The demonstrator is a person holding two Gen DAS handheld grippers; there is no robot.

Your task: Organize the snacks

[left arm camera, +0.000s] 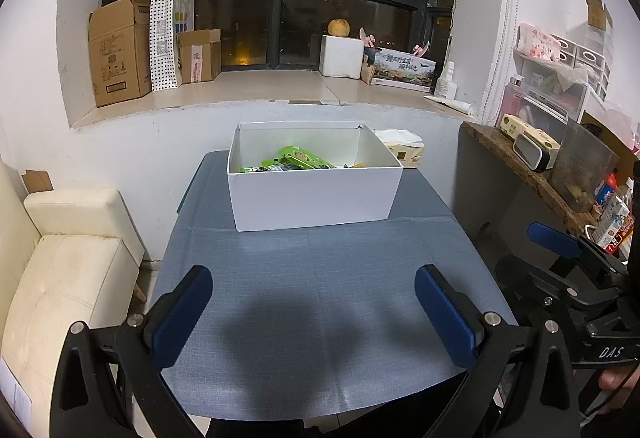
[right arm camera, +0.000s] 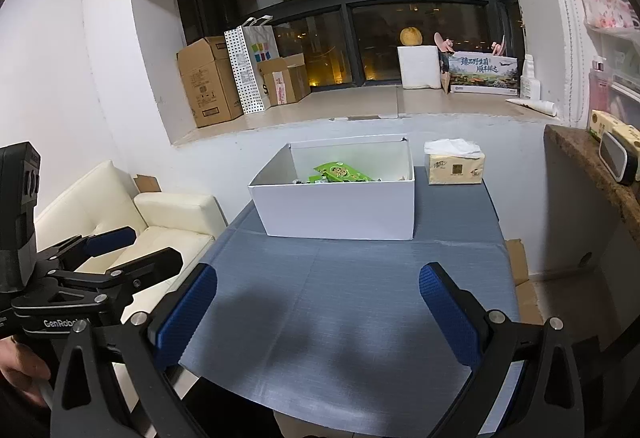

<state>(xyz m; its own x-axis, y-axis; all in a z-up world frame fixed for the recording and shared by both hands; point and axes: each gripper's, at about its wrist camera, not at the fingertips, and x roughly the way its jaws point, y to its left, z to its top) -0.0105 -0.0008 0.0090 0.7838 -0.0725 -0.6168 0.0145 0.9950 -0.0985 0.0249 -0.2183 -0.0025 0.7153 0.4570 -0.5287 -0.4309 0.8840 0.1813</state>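
A white open box (left arm camera: 316,198) stands at the far end of the table with the blue-grey cloth (left arm camera: 312,278). Green snack packets (left arm camera: 298,159) lie inside it. The box also shows in the right wrist view (right arm camera: 340,210), with the green packets (right arm camera: 340,173) in it. My left gripper (left arm camera: 314,312) is open and empty, held over the near part of the table. My right gripper (right arm camera: 318,312) is open and empty, also over the near part. Each gripper shows at the edge of the other's view.
A tissue pack (right arm camera: 454,167) sits to the right of the box. A cream sofa (left arm camera: 68,270) stands left of the table. A wooden shelf (left arm camera: 532,174) with bottles and cartons is on the right. Cardboard boxes (left arm camera: 120,50) line the window sill.
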